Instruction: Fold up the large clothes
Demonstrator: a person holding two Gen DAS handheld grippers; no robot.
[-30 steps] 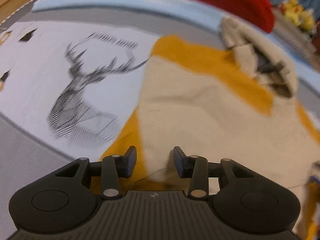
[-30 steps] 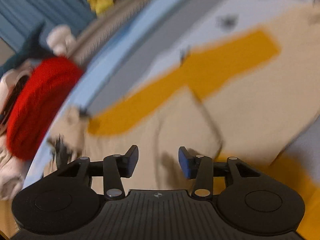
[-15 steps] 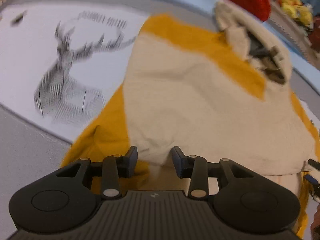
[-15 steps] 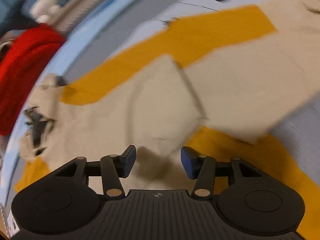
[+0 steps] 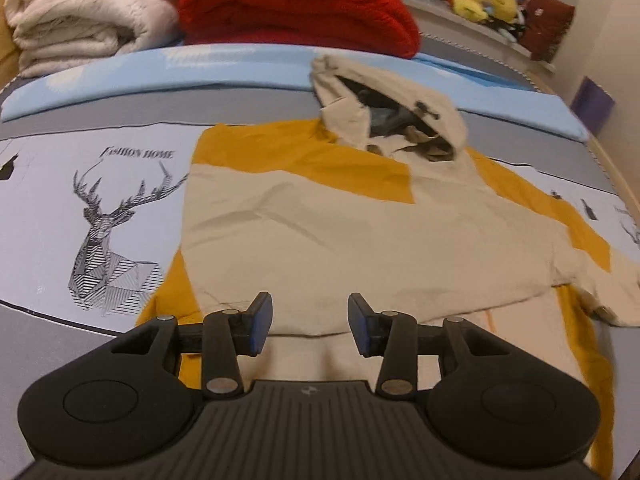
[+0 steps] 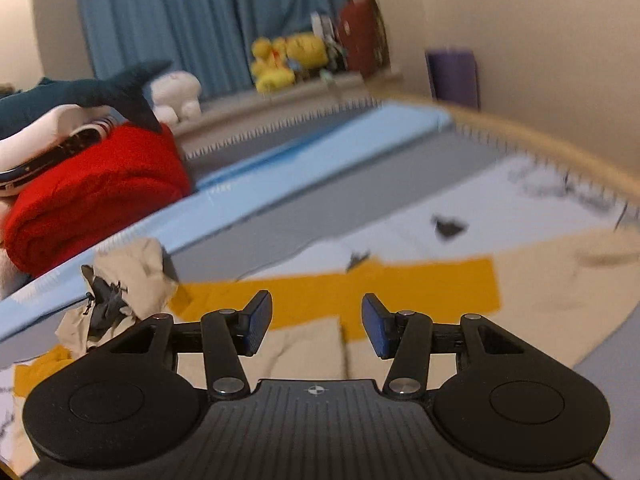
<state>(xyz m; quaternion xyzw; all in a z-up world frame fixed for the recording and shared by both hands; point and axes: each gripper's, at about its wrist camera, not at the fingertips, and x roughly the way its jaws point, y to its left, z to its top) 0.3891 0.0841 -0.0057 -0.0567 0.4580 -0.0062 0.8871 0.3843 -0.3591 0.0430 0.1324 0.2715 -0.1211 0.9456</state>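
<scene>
Bed with a grey, white and light-blue printed cover (image 5: 120, 120) fills the area ahead of and below both grippers; it is the folding surface, so the garment lies flat on it. Cream and mustard-yellow hooded fabric jacket (image 5: 340, 232) is spread directly ahead of and under the left gripper (image 5: 310, 326), hood (image 5: 384, 112) at the far end away from the gripper and hem nearest it, one sleeve looking already turned in across the body, probably to make a narrower block for the next fold. Left gripper is released, jaws opening, nothing between the pads, raised above the near hem. Right gripper (image 6: 316, 326) is also released, jaws apart with only air between them, held over the mustard band (image 6: 360, 292) of the jacket, with the hood off to its left. Beyond the jacket, far from both grippers: rolled red knit blanket (image 5: 296, 4), folded cream fluffy blanket (image 5: 88, 12) left of it, dark blue plush shark (image 6: 92, 92) on top of the pile in the right wrist view. Further back, yellow plush toys (image 5: 484, 0) on a ledge and blue curtain (image 6: 192, 20). Black deer print (image 5: 108, 236) on the cover lies left of the left gripper. Nothing sits on the jacket; the red blanket lies close behind the hood and could crowd a fold made toward it.
</scene>
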